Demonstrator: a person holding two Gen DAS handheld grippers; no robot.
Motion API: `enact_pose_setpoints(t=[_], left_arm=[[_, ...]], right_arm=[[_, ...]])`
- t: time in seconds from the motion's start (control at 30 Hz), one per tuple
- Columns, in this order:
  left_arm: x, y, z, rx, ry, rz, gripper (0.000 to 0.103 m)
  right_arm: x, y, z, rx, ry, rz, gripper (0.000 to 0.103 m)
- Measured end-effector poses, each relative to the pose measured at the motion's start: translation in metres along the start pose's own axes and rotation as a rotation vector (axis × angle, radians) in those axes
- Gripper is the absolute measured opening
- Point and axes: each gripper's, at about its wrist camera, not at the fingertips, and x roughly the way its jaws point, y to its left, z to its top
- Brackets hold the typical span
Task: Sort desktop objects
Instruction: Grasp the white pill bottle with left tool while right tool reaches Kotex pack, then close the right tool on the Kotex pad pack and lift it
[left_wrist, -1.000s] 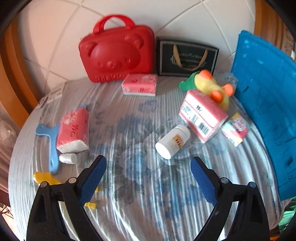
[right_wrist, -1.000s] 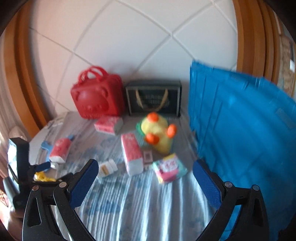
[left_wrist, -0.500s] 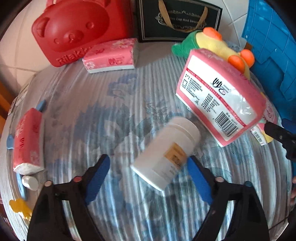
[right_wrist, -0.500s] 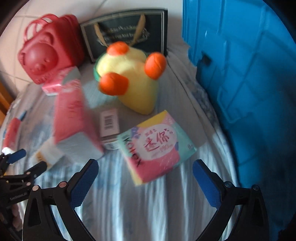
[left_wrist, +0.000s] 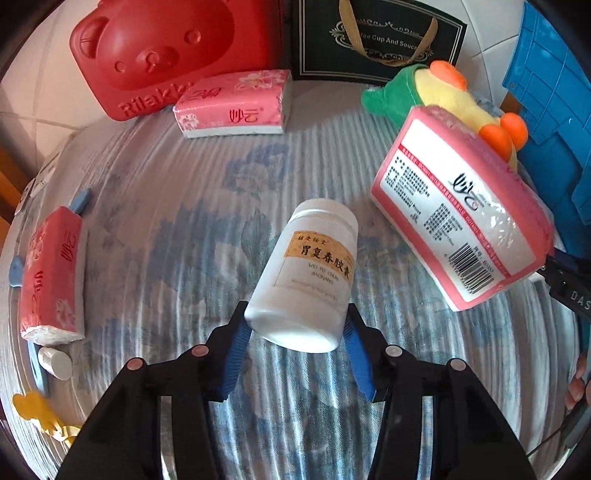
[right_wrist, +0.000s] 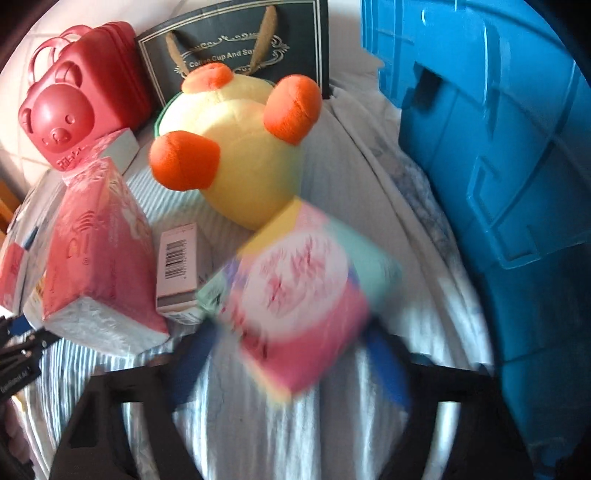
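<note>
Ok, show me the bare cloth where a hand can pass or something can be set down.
Free: the cloth between the left tissue pack, the back tissue pack and the white bottle. Crowded: around the plush duck, big tissue pack and blue crate.

Raised lettering "Rilakk", the rest hidden, runs along the red bear-face case (left_wrist: 166, 55) at far left. The dark gift bag (left_wrist: 376, 40) at far centre bears "Cup And Sauce" in pale print. The white bottle (left_wrist: 310, 273), near centre, carries a tan label in Chinese characters above "WEI FU CHUN JIAONANG". The near-right black gripper body (left_wrist: 576, 291) shows "DAS".
</note>
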Motion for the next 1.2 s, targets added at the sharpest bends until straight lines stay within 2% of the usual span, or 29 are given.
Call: enact_pose_setpoints(t=[0.03,0.1,0.17,0.23,0.3,0.43,0.5,0.6,0.73,0.93,1.03,1.2], left_arm=[[-0.003,0.001,0.000,-0.004,-0.005,-0.001,0.049],[-0.007,0.001,-0.002,-0.006,-0.010,0.002,0.049],[-0.008,0.001,-0.005,0.000,0.000,0.004,0.049],[-0.007,0.005,-0.010,0.000,0.021,-0.012,0.049],[-0.006,0.008,-0.015,-0.016,0.039,-0.025,0.049],[0.000,0.014,-0.011,-0.021,0.048,0.008,0.053],[0.005,0.014,-0.006,-0.018,0.043,0.022,0.054],[0.016,0.018,0.005,-0.016,0.047,0.022,0.054],[0.030,0.021,0.010,-0.026,0.074,-0.003,0.054],[0.028,0.021,0.007,-0.024,0.044,0.000,0.049],[0.021,0.023,0.006,-0.035,0.030,0.006,0.048],[-0.012,0.025,0.004,-0.048,-0.036,0.012,0.046]], right_arm=[[-0.004,0.000,-0.001,-0.004,-0.004,0.000,0.041],[-0.011,0.000,-0.004,-0.008,-0.004,0.001,0.035],[-0.018,-0.003,-0.009,-0.001,0.003,0.026,0.035],[-0.025,-0.006,-0.014,0.006,0.012,0.044,0.043],[-0.034,-0.009,-0.019,0.011,0.007,0.029,0.087],[-0.040,-0.013,-0.019,0.000,-0.021,0.021,0.090],[-0.032,-0.011,-0.008,-0.006,-0.028,0.025,0.092],[-0.011,-0.003,0.008,-0.026,-0.033,0.018,0.103],[0.013,0.001,0.026,-0.025,-0.021,0.002,0.103],[0.038,0.003,0.034,-0.016,-0.001,-0.037,0.103],[0.032,0.003,0.033,-0.010,-0.006,-0.039,0.096],[-0.009,0.004,0.022,-0.001,-0.055,-0.014,0.095]])
